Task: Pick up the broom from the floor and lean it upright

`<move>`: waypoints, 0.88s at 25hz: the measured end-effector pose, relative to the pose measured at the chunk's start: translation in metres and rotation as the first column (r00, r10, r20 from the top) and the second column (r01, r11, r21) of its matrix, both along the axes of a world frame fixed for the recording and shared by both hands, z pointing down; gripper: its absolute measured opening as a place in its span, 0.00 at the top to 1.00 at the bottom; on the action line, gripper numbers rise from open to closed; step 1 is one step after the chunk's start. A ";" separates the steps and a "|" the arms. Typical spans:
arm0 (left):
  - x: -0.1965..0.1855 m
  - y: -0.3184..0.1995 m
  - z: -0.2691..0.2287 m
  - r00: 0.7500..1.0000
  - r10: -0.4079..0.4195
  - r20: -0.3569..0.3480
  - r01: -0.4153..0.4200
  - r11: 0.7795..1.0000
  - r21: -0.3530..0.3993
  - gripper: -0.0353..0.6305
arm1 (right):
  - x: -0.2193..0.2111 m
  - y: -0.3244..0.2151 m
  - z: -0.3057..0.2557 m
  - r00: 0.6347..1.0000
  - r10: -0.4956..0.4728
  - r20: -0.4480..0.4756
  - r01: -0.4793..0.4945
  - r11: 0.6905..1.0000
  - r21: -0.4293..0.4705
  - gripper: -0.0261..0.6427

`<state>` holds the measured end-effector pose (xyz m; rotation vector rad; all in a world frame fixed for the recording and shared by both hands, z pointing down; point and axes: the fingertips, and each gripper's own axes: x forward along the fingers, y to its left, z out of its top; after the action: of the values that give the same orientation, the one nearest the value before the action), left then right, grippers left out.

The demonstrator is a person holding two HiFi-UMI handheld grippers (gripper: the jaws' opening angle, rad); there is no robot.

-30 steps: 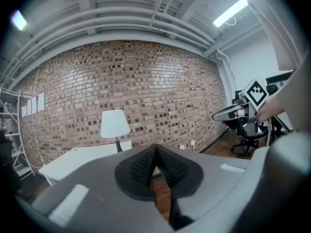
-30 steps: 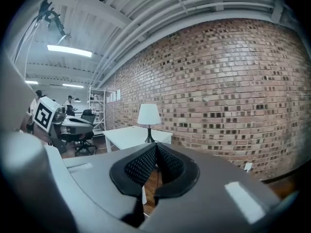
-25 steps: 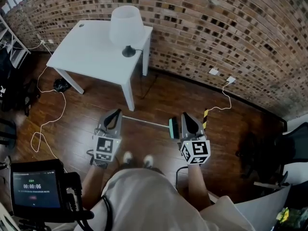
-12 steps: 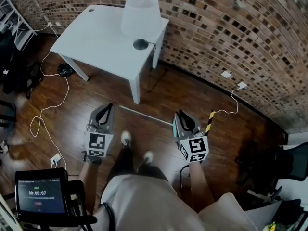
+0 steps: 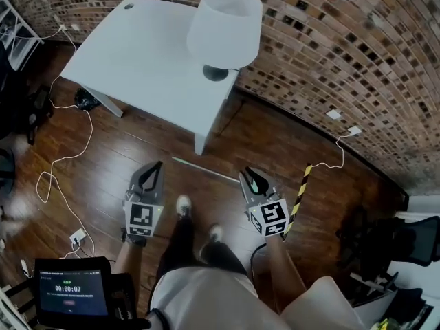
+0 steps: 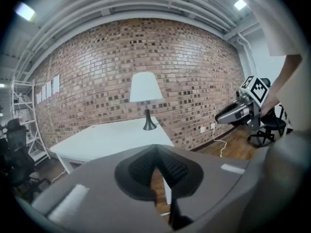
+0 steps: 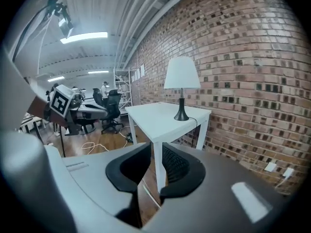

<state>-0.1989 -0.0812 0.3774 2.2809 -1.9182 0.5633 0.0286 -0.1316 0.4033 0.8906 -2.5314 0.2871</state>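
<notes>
Left gripper (image 5: 155, 166): held low over the wood floor, left of the shoes; its fingertips are seen meeting, with nothing between them.
Right gripper (image 5: 247, 176): held low by the broom's right-hand end; its jaws are opening and nothing is gripped.
Broom (image 5: 206, 170): laid flat on the floor just ahead of both grippers, its thin handle angled towards the table leg.
Table (image 5: 137, 53): set against the brick wall beyond.
Lamp (image 5: 225, 23): stood at the table's near corner.

head camera overhead, all views share table (image 5: 137, 53)
</notes>
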 end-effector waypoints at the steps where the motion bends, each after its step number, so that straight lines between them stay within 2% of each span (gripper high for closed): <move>1: -0.011 -0.007 0.012 1.000 -0.012 -0.005 0.012 1.000 -0.010 0.95 | -0.008 -0.005 0.011 1.000 -0.003 -0.008 0.003 1.000 -0.010 0.83; 8: -0.074 -0.036 0.103 0.999 -0.047 0.012 0.048 0.996 -0.078 0.95 | -0.055 -0.025 0.111 0.995 -0.063 -0.074 0.056 0.994 -0.092 0.83; 13: -0.111 -0.034 0.172 0.993 -0.121 0.014 0.122 0.983 -0.140 0.95 | -0.076 -0.025 0.199 0.985 -0.136 -0.111 0.118 0.981 -0.152 0.83; 18: -0.130 -0.021 0.257 0.984 -0.179 -0.002 0.175 0.967 -0.186 0.95 | -0.088 -0.024 0.300 0.969 -0.192 -0.154 0.158 0.965 -0.209 0.82; 22: -0.136 -0.014 0.322 0.979 -0.205 -0.006 0.199 0.961 -0.193 0.95 | -0.095 -0.022 0.380 0.958 -0.228 -0.174 0.182 0.952 -0.245 0.82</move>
<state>-0.3350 -0.0951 0.6994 1.9394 -1.9598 0.6563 -0.0659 -0.1541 0.7834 0.5331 -2.3226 0.3901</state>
